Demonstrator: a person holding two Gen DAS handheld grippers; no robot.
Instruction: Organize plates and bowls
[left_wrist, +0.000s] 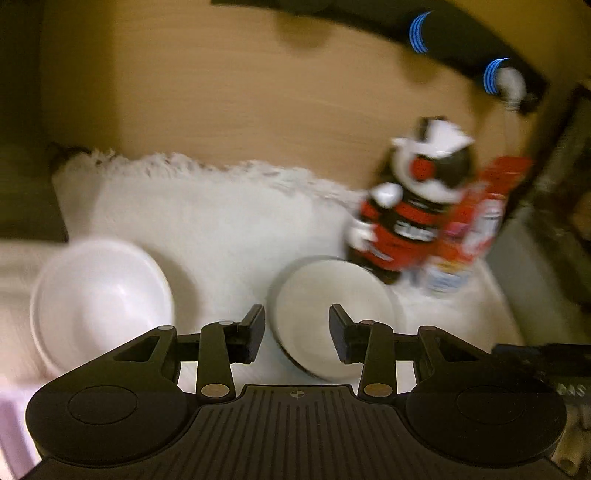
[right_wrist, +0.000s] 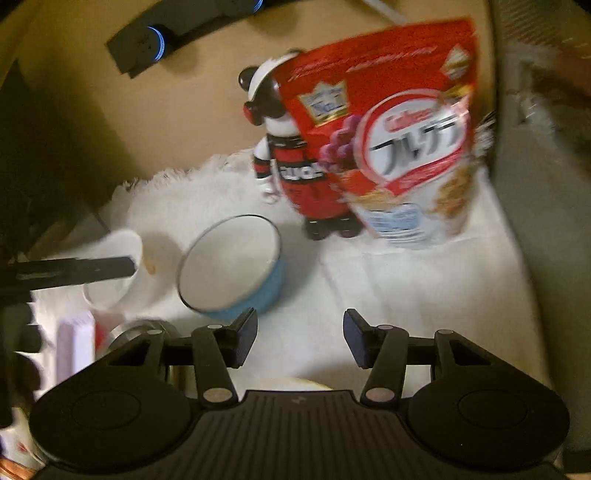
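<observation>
A white bowl (left_wrist: 99, 295) sits at the left on a white fluffy cloth (left_wrist: 221, 221). A blue bowl with a white inside (left_wrist: 328, 306) sits to its right. My left gripper (left_wrist: 297, 332) is open and empty, just above the blue bowl's near side. In the right wrist view the blue bowl (right_wrist: 232, 266) lies ahead and to the left of my right gripper (right_wrist: 299, 338), which is open and empty over the cloth (right_wrist: 388, 295). The white bowl (right_wrist: 114, 258) shows at the left, partly hidden by the left gripper's finger.
A black, red and white toy figure (left_wrist: 410, 206) and a red cereal bag (right_wrist: 399, 129) stand at the cloth's back right. A black bar with blue lights (left_wrist: 461, 44) lies on the wooden top behind. A metal object (right_wrist: 147, 332) and a cream rim (right_wrist: 291, 384) lie near my right gripper.
</observation>
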